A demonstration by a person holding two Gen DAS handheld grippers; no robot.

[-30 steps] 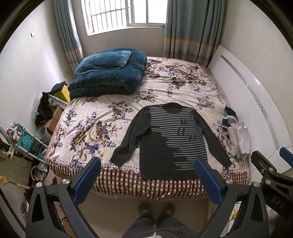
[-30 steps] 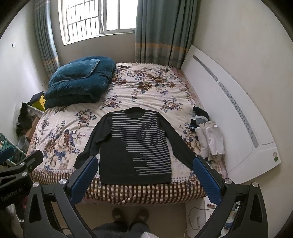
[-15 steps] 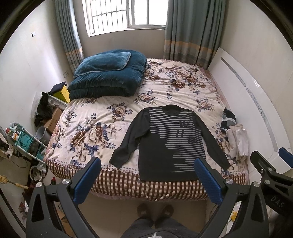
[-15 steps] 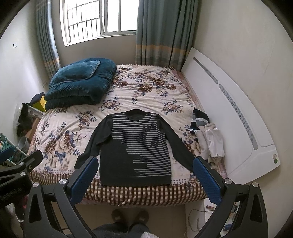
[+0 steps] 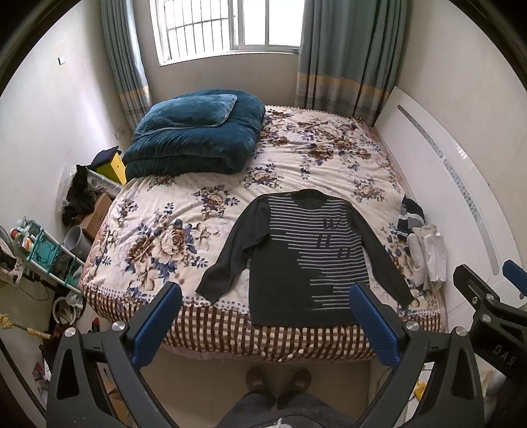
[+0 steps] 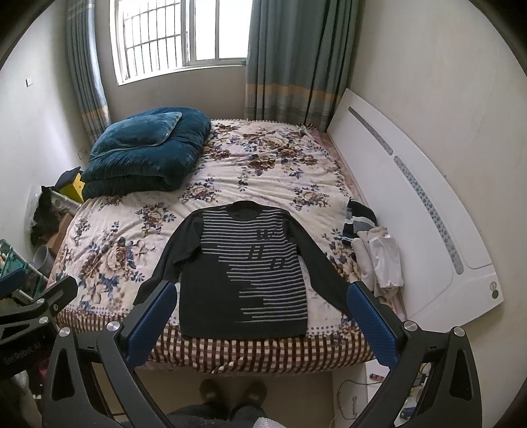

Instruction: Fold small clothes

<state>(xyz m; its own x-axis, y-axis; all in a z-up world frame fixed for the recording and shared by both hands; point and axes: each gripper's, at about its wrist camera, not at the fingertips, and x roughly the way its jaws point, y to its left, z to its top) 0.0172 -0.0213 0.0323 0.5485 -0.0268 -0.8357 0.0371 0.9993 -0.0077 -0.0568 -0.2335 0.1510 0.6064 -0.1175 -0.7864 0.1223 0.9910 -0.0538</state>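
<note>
Bedroom, daylight from a barred window (image 5: pixel 230 26) with grey-green curtains (image 5: pixel 342 59) at the far wall. Floral bedspread (image 5: pixel 296 158) covers the bed; its checked border (image 5: pixel 230 332) hangs over the near edge.

Left to right, left wrist view: cluttered floor beside the bed with a teal rack (image 5: pixel 42 250), a grey bin (image 5: pixel 77 240), a cardboard box (image 5: pixel 98 210) and a yellow item (image 5: pixel 113 168). Folded blue quilt (image 5: pixel 197 145) with a pillow on top sits at the far left corner of the bed. Dark sweater (image 5: pixel 296 260) lies flat, face up, near the foot edge, both sleeves spread outward, hem close to the checked border. Pale stripes cross the chest; the lettering on it is too small to read. Right of it, a small heap of clothes (image 5: pixel 425 253), touching the edge by the white headboard (image 5: pixel 461 184).

My left claw (image 5: pixel 265 326) hangs above the floor short of the bed, fingers wide apart, nothing between them. My right claw (image 6: pixel 260 324) is posed likewise, fully released, centred on the sweater's hem. Partial marking "DAS" shows on the right claw's body as seen from the left; the label on the left claw's body is blurred.

My slippered feet (image 5: pixel 280 378) stand at the bed's foot. Nothing lies between claws and sweater.
</note>
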